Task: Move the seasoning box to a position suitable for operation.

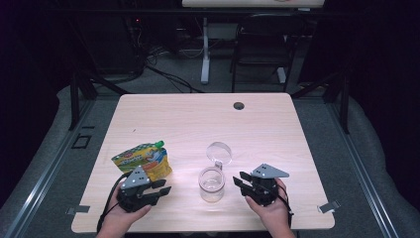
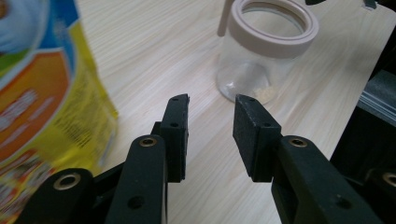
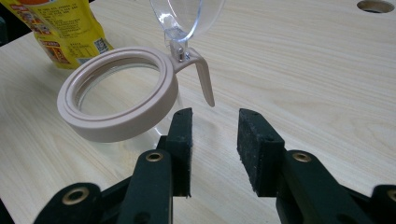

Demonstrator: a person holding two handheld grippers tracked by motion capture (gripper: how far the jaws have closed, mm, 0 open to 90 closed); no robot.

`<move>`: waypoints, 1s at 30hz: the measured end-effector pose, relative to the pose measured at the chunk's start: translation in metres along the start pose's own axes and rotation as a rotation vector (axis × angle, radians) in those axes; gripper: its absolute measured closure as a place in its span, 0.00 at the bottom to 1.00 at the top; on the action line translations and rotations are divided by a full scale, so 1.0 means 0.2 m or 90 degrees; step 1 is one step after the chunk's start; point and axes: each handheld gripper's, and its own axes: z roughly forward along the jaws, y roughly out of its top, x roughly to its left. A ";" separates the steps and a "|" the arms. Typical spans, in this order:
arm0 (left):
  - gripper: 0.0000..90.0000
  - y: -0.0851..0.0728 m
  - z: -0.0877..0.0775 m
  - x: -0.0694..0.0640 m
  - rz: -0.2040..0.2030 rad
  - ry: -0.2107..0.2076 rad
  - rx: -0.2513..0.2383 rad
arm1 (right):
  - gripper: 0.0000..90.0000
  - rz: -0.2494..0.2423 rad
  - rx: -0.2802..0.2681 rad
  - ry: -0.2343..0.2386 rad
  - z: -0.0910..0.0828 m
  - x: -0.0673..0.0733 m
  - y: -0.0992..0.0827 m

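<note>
A pale wood bench [image 1: 257,124] is standing in a dark room. The jar [image 1: 212,184], lid flipped open, is sitting between the left tool [image 1: 162,187] and right tool [image 1: 238,179], both gaping and empty. Filling is likely coming next: gripping the pouch [image 1: 143,160] beside the left tool.

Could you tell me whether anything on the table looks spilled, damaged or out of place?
Nothing stands out. The clear glass jar with a beige rim stands upright, its hinged clear lid flipped open, with a trace of pale residue at the bottom. The yellow spouted food pouch lies flat, looking intact.
</note>
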 end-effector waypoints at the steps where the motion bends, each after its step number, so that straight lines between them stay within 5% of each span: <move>1: 0.73 -0.01 -0.01 0.01 -0.004 0.003 -0.001 | 0.73 0.002 0.001 0.000 0.00 0.00 0.00; 17: 0.75 -0.17 -0.23 0.16 -0.066 0.063 -0.016 | 0.72 0.002 0.016 -0.001 0.03 -0.01 -0.02; 30: 0.71 -0.24 -0.27 0.28 -0.116 0.103 -0.023 | 0.72 0.010 0.021 -0.003 0.04 -0.03 -0.03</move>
